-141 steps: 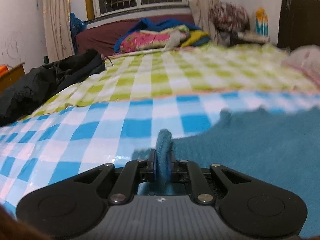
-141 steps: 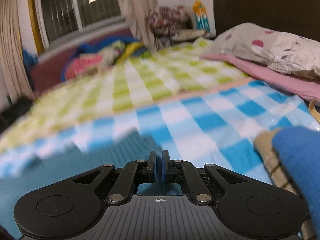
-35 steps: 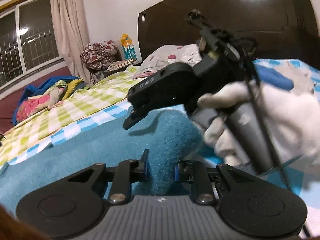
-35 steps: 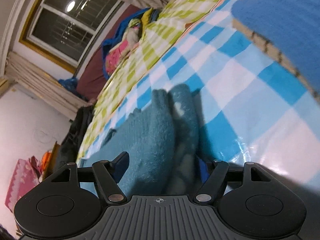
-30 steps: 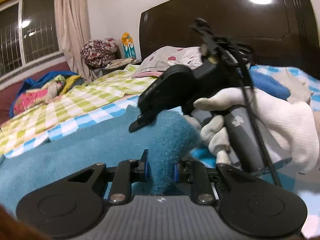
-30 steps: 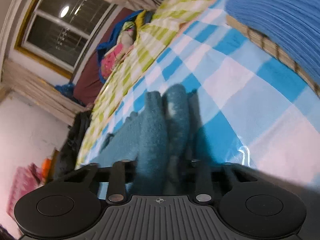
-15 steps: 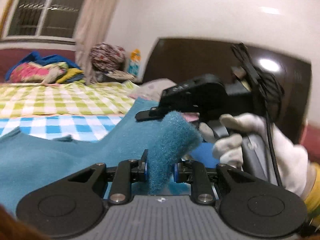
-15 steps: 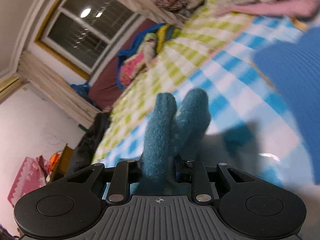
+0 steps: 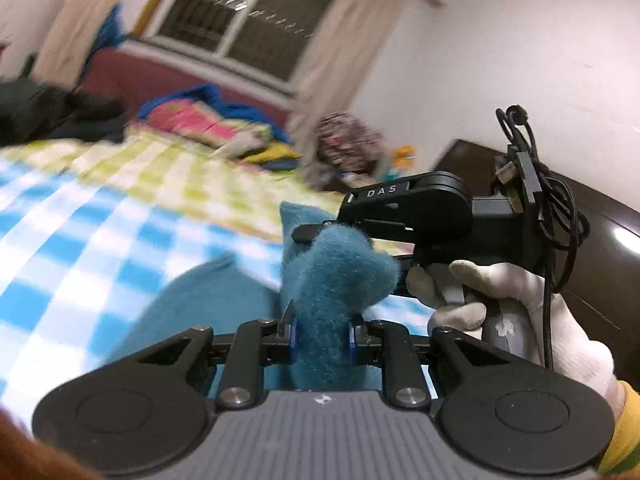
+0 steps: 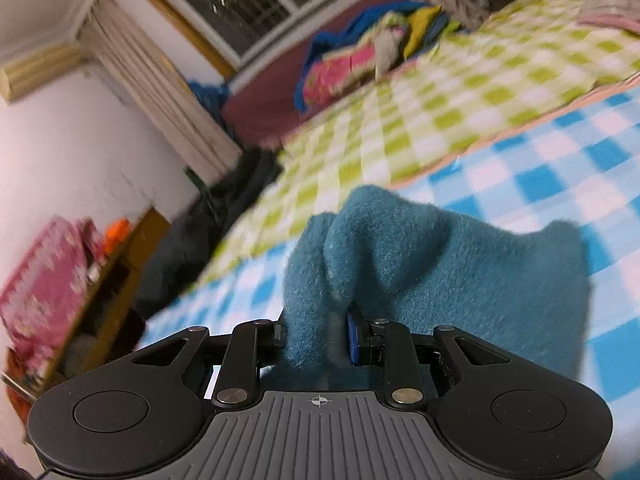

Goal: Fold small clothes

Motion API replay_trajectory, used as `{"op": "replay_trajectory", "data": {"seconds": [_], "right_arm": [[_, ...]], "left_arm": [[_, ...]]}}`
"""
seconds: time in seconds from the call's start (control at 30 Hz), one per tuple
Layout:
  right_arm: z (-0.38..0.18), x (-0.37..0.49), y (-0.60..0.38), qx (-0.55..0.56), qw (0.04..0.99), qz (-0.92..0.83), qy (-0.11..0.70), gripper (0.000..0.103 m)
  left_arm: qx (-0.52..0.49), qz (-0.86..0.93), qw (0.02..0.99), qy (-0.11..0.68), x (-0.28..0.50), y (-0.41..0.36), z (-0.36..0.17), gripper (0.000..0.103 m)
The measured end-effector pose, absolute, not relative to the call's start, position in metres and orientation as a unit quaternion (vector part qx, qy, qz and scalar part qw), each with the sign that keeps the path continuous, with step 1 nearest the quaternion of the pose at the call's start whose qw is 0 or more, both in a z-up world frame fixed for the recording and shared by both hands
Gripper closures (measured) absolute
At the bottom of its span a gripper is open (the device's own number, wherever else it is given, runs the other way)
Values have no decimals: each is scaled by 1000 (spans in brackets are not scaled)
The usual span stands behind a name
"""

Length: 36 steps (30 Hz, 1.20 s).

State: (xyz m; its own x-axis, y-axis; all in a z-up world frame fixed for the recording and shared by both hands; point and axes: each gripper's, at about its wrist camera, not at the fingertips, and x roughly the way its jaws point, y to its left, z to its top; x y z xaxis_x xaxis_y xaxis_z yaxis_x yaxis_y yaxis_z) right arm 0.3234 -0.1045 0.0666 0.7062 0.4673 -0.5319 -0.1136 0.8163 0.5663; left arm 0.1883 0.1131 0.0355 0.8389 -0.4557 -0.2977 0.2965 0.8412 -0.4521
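Teal fuzzy knit garment [image 10: 440,276] hangs lifted above the blue-and-white checked bedsheet [image 10: 560,168], its bunched edge running gripper to gripper. Left gripper [image 9: 320,326] pinches one fold; right gripper [image 10: 318,336] pinches another. White-gloved hand [image 9: 520,312] holds the right tool.

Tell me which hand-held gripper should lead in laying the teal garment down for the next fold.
Neither alone, probably. The left hand-held gripper and the right hand-held gripper are each shut on a bunched part of the teal garment, raised above the checked bedcover; lowering together looks best.
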Motion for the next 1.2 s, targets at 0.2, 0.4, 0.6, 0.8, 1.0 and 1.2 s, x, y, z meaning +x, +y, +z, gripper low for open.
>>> {"op": "replay_trajectory", "data": {"seconds": [0.2, 0.4, 0.6, 0.8, 1.0, 1.2], "right_arm": [[15, 350, -55, 237, 879, 167, 379, 64], [15, 345, -25, 196, 890, 197, 362, 39], [28, 348, -17, 199, 881, 240, 356, 28], [55, 332, -53, 223, 888, 250, 315, 32], [71, 300, -93, 186, 917, 221, 276, 39], [58, 283, -130, 182, 926, 168, 286, 40]], "left_arm": [[-222, -150, 934, 237, 211, 152, -10, 69], [-251, -121, 923, 264, 204, 171, -28, 63], [-241, -103, 926, 273, 187, 177, -11, 63], [-169, -81, 954, 234, 164, 166, 25, 63], [-106, -77, 977, 168, 148, 147, 60, 63], [-21, -174, 968, 181, 188, 90, 59, 63]]}}
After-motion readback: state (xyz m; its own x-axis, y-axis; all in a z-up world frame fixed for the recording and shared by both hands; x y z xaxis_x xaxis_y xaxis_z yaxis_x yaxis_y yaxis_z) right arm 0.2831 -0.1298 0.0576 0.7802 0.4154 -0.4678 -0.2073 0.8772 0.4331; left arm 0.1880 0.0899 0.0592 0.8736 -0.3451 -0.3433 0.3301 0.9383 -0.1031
